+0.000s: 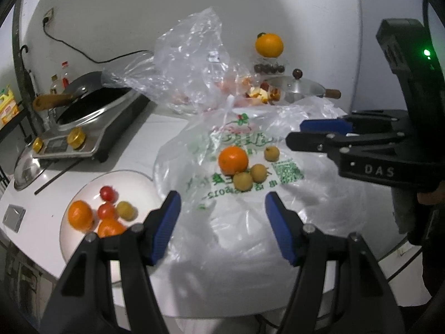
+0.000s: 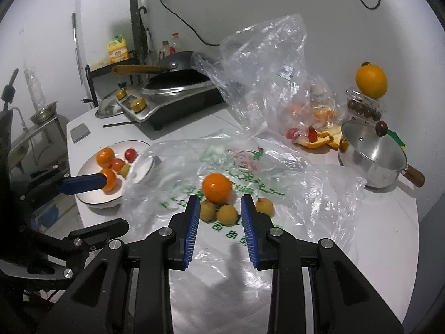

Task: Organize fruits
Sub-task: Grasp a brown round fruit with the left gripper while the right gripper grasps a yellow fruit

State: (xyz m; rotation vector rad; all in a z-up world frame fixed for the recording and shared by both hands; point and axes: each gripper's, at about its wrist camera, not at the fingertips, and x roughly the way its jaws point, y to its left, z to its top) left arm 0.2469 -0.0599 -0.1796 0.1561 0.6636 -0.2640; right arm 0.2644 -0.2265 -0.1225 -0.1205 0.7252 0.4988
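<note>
Lying flat over the white counter (image 1: 133, 150), printed plastic bag (image 1: 250, 194) as the landmark: on its middle one orange (image 1: 233, 160) touching two of three small yellow-brown fruits (image 1: 242, 181), the third just apart. Hovering over the bag's near edge, left gripper (image 1: 221, 222), jaws well apart, nothing between the pads. Reaching in over the bag's right side, right gripper (image 2: 220, 222), jaws narrower but parted and empty, tips just short of the fruit cluster. Left of the bag and partly under its edge, white plate (image 2: 91, 194) with oranges, red tomatoes and one yellow fruit. Behind the bag, crumpled clear bag (image 1: 189, 66), cooktop and lidded pot (image 2: 372, 161). Bare bag surface open on the near side of the fruit.
</note>
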